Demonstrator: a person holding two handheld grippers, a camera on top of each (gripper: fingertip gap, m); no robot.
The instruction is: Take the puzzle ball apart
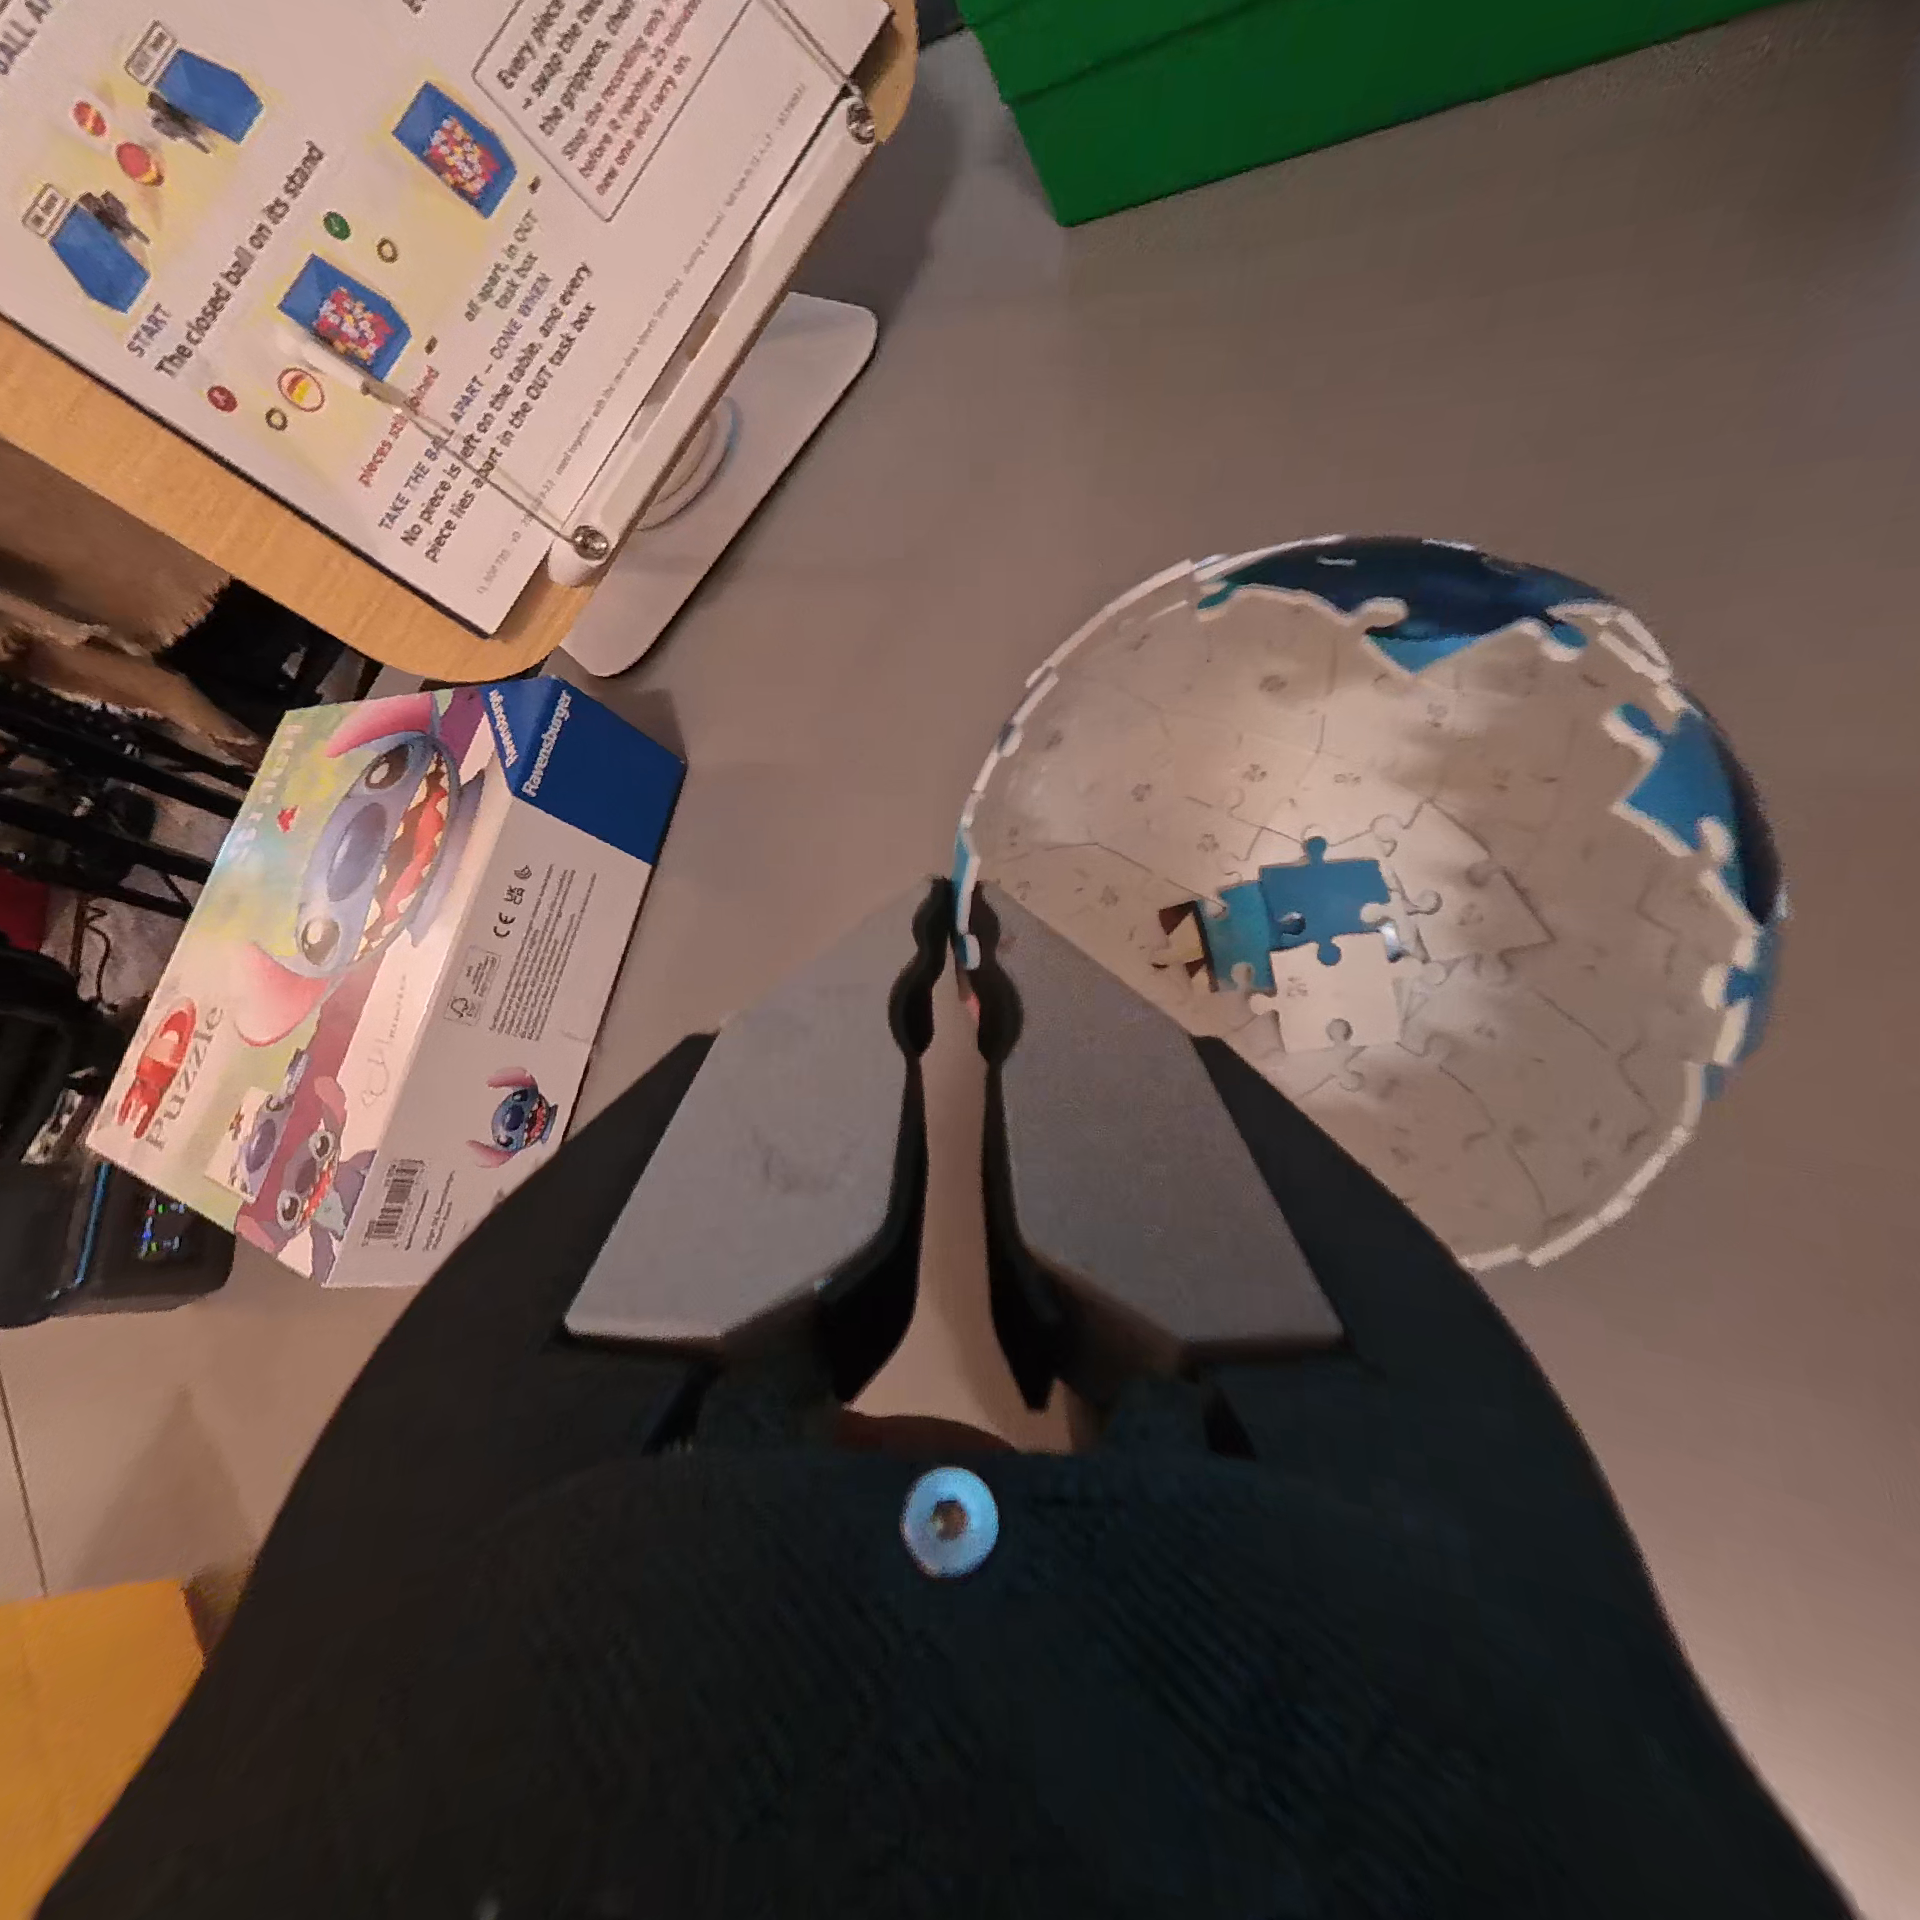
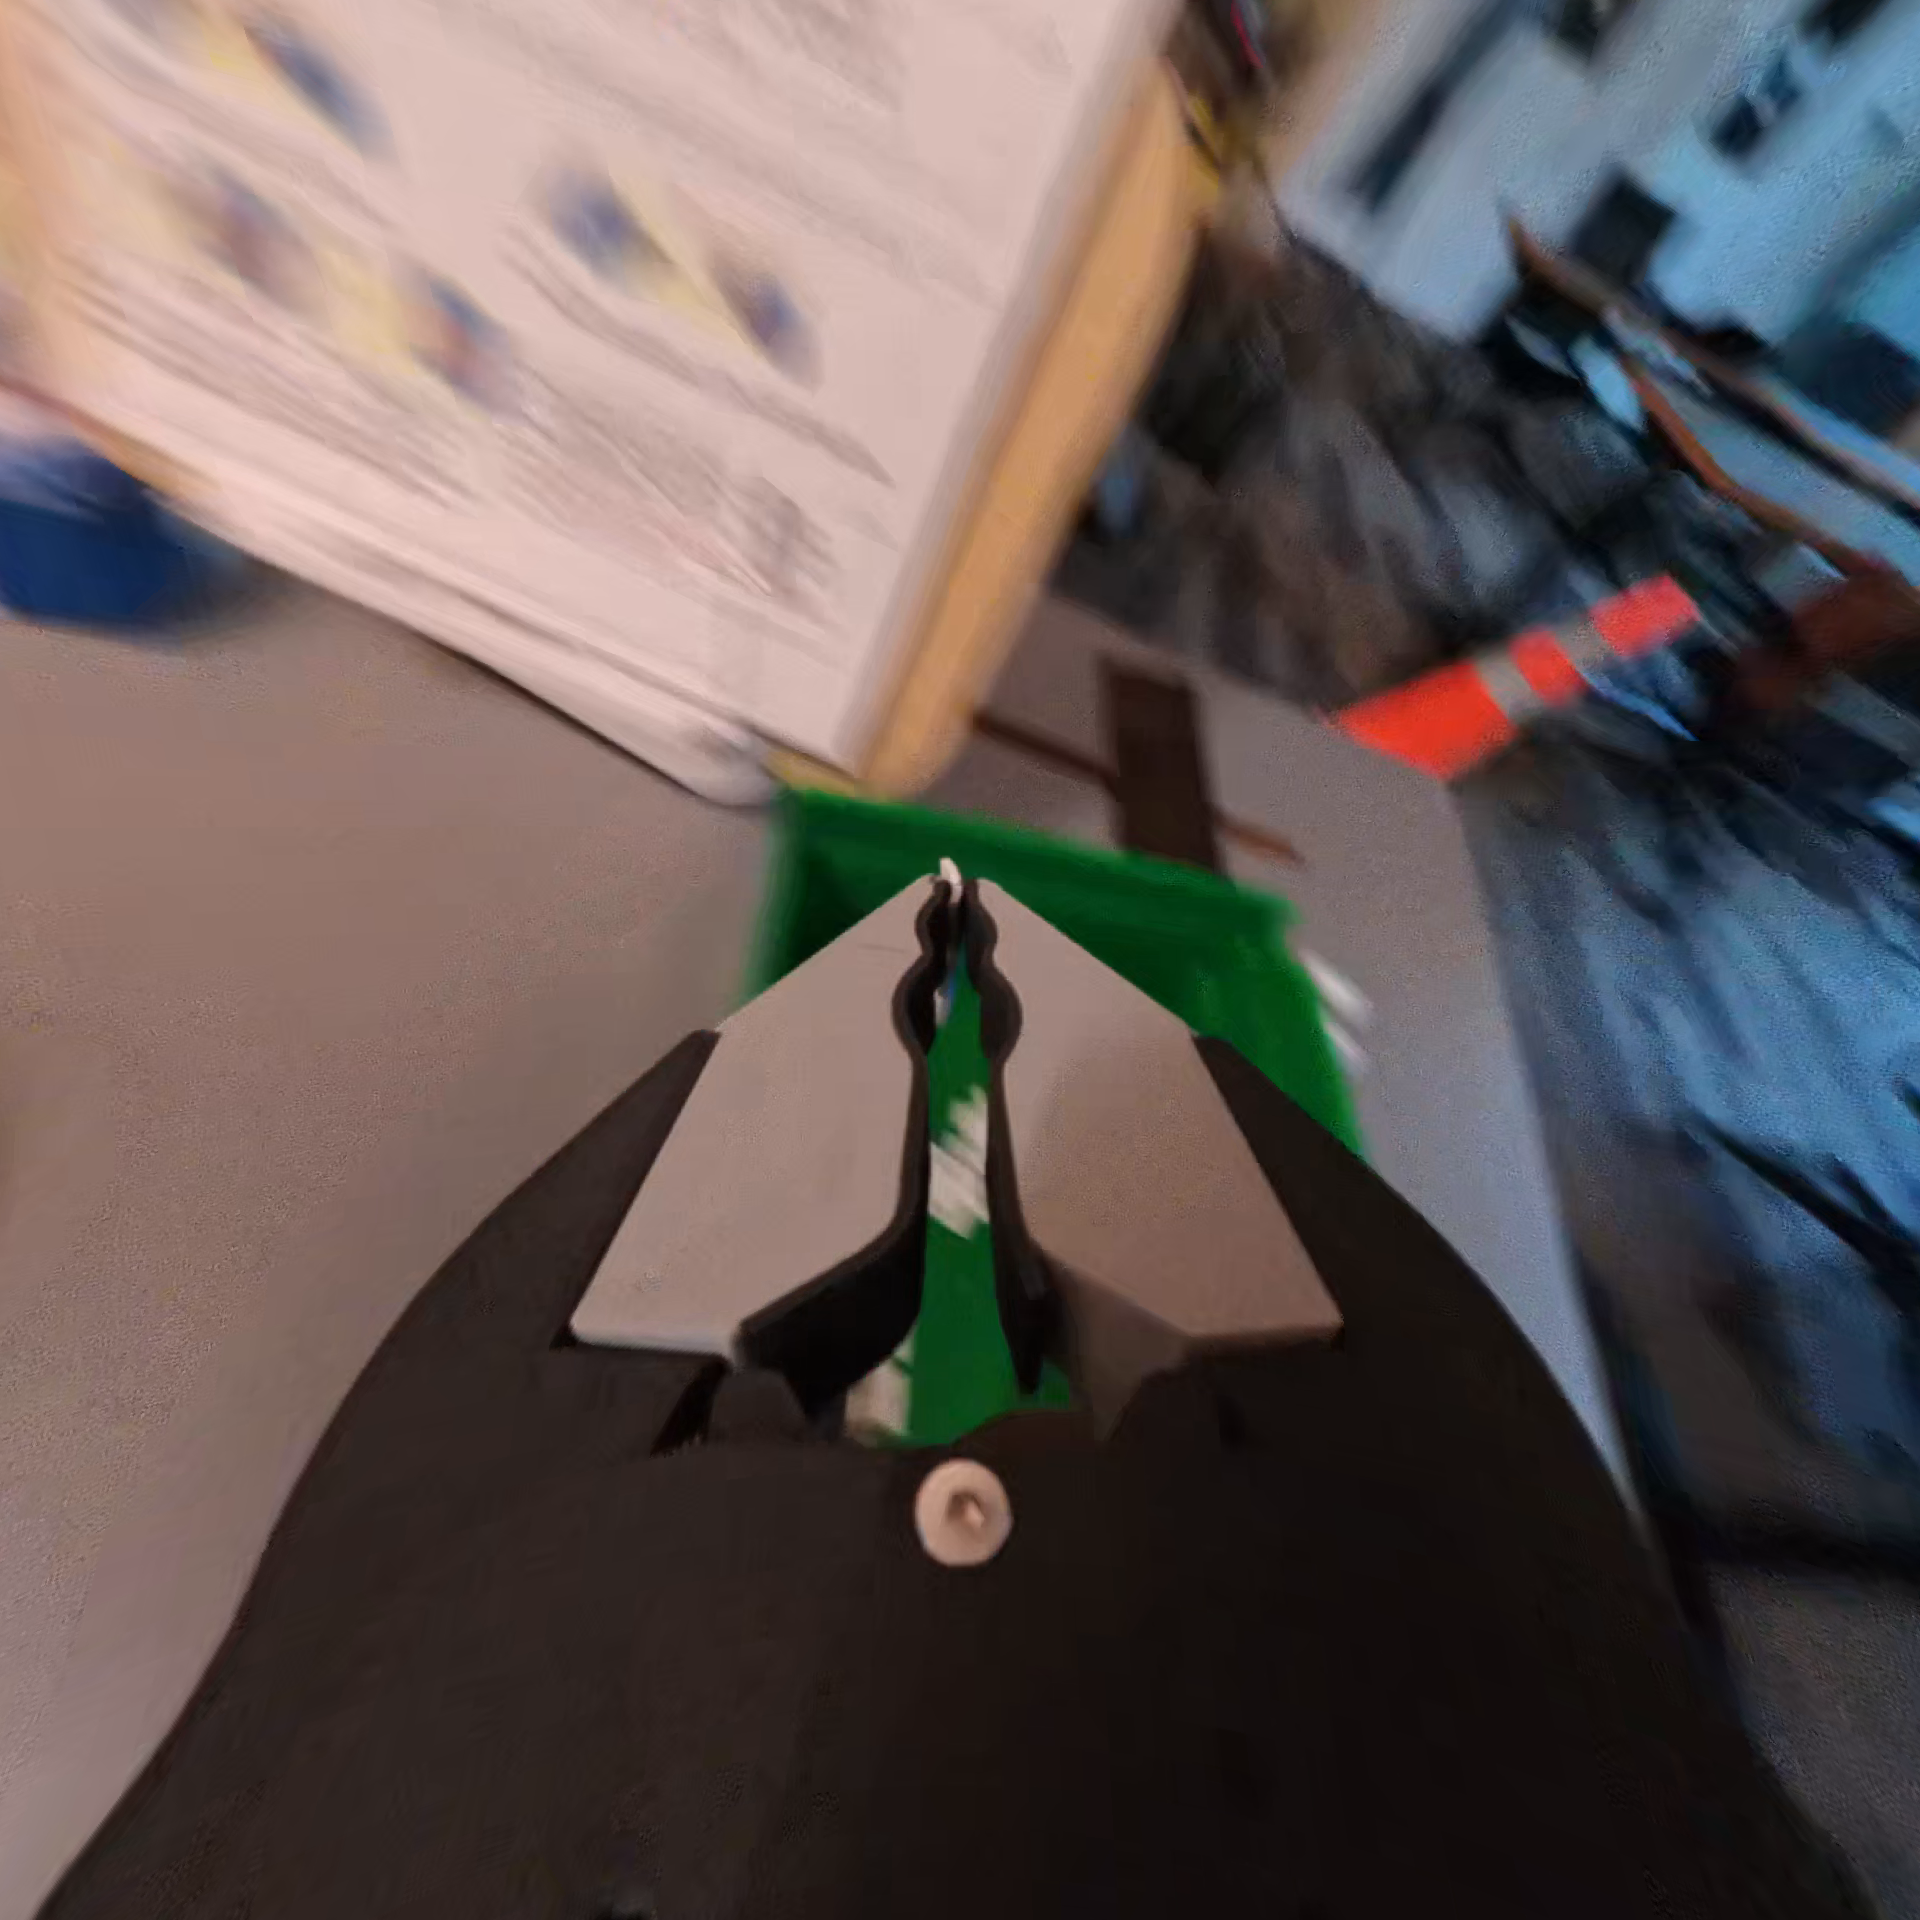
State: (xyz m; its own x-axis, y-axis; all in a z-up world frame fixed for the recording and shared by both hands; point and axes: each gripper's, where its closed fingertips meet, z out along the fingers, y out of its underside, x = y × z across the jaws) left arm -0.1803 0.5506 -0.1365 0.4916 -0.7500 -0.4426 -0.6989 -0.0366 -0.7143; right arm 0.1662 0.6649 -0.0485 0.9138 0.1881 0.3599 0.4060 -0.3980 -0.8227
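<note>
With the left gripper [image 1: 961, 925] fingers clamped on the rim of the half-open blue-and-white puzzle-piece ball shell [image 1: 1371, 894] at frame centre, a twist could crumble it, while the right gripper [image 2: 951, 904] fingers pinch a small white piece [image 2: 948, 871] over the green box [image 2: 1143, 935], which could slip.

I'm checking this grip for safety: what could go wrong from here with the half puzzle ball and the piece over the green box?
The left tool pinches only the thin rim of the puzzle shell; interlocked pieces might separate. The right tool holds a small piece by its edge above the green box; it could slip.
</note>
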